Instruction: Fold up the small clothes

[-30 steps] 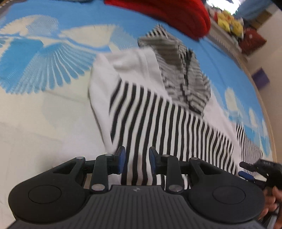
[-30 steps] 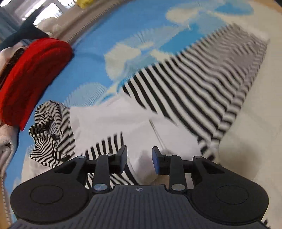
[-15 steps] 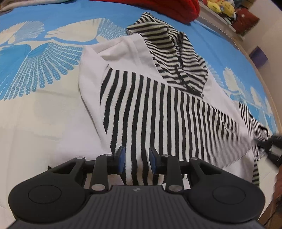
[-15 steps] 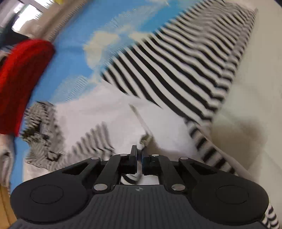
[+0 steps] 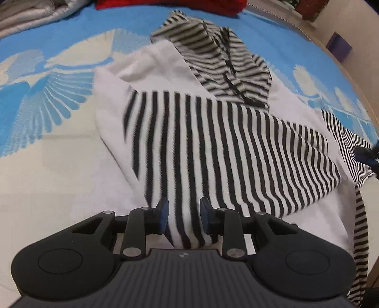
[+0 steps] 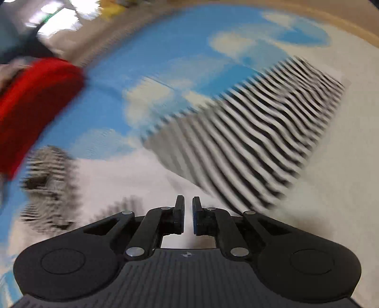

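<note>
A white hooded top with black stripes (image 5: 213,142) lies on the blue and white bedspread (image 5: 47,99). Its striped sleeve is folded across the white body and its striped hood (image 5: 225,61) points away. My left gripper (image 5: 184,213) is open and empty, low over the folded sleeve's near end. My right gripper (image 6: 188,213) has its jaws nearly closed with a thin gap between them; nothing shows in the gap. It hovers over the white body, with the other striped sleeve (image 6: 260,142) spread ahead to the right. The right wrist view is blurred.
A red folded cloth (image 6: 30,106) lies at the far side of the bed; it also shows in the left wrist view (image 5: 165,6). Grey folded fabric (image 5: 28,14) sits at the far left. The bed's edge and a wall run along the right.
My right gripper closed over the white fabric edge half a second ago, then lifted away with no cloth showing between its jaws. The left gripper stayed open and shifted slightly.
</note>
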Action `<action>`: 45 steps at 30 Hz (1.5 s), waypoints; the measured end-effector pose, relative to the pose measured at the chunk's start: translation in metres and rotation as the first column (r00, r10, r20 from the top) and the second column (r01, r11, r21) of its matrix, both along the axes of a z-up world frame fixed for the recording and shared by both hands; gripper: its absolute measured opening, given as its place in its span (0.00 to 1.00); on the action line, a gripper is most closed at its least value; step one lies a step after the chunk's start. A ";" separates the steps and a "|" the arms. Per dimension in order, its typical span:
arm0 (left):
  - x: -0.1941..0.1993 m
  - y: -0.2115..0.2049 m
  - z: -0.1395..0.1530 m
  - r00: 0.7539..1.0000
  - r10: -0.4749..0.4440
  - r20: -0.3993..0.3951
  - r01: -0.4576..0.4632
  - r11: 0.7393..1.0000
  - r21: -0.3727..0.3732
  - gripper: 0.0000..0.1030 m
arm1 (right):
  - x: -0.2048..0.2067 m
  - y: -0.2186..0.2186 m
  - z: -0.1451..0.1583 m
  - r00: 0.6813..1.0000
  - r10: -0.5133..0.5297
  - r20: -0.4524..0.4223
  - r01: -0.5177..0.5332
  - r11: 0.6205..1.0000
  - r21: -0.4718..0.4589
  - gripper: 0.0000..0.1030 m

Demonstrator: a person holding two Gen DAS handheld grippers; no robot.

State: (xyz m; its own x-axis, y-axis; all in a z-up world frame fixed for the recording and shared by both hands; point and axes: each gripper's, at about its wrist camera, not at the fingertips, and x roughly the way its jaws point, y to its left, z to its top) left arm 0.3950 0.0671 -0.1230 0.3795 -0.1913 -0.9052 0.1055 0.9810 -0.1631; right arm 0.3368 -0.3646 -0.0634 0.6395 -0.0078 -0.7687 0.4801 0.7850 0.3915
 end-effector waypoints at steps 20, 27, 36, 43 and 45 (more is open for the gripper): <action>0.002 -0.022 0.012 0.998 0.016 0.059 -0.017 1.000 0.017 0.38 | 0.006 -0.113 -0.002 0.994 -0.086 -0.072 0.086 0.996 -0.002 0.32; 0.003 -0.021 0.015 0.997 0.026 0.070 -0.027 1.000 0.011 0.38 | -0.014 -0.203 -0.018 0.968 -0.248 -0.044 0.247 0.969 -0.016 0.33; 0.003 -0.023 0.013 0.997 0.030 0.072 -0.031 0.999 0.017 0.38 | -0.030 -0.274 -0.058 0.906 -0.417 -0.068 0.421 0.905 0.055 0.33; 0.005 -0.021 0.013 0.996 0.037 0.075 -0.039 0.999 0.015 0.38 | -0.028 -0.286 -0.067 0.886 -0.463 -0.006 0.462 0.884 0.070 0.28; 0.005 -0.020 0.014 0.996 0.039 0.075 -0.040 0.999 0.017 0.38 | -0.028 -0.289 -0.069 0.874 -0.485 0.002 0.483 0.872 0.081 0.11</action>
State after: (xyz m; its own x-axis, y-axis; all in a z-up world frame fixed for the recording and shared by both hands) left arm 0.3999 0.0467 -0.1095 0.4533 -0.1582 -0.8772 0.0777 0.9874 -0.1380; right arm 0.3084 -0.6535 -0.1322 0.5870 -0.2637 -0.7654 0.7833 0.4241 0.4546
